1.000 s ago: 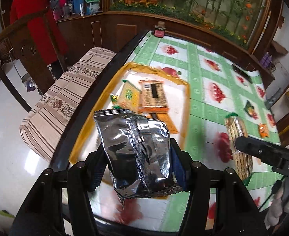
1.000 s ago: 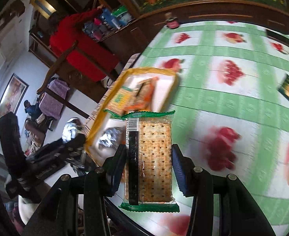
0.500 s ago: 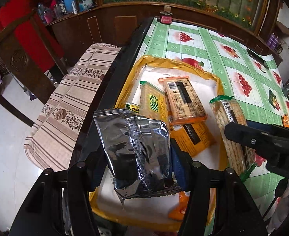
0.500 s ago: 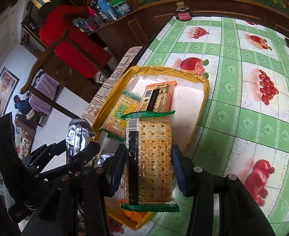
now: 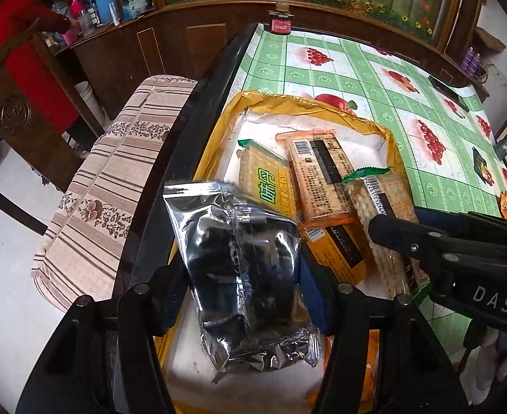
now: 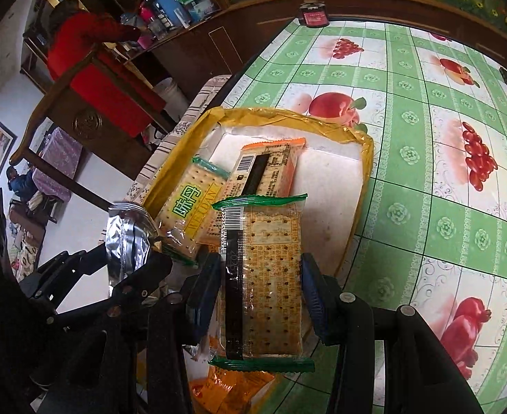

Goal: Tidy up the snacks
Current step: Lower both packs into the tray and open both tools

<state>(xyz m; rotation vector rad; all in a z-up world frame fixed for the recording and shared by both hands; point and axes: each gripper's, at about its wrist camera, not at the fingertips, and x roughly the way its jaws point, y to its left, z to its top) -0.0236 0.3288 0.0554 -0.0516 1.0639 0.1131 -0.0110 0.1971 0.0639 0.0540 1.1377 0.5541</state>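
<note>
Placing step: left gripper point(image 5: 243, 276) clamps the foil bag point(image 5: 243, 269), right gripper point(image 6: 258, 293) clamps the cracker pack point(image 6: 264, 276), above the tray point(image 6: 288, 119). Next: lower, release.

Your left tongs point(image 5: 241, 296) pinch a crinkled, mirror-glossy foil pouch point(image 5: 243, 269); your right tongs point(image 6: 258, 302) hold a cracker pack point(image 6: 262, 276) in clear, shiny plastic film. The tray point(image 5: 219, 138) is lined with wrinkled yellow plastic, and the tabletop point(image 6: 426, 172) wears smooth, glossy printed oilcloth.
</note>
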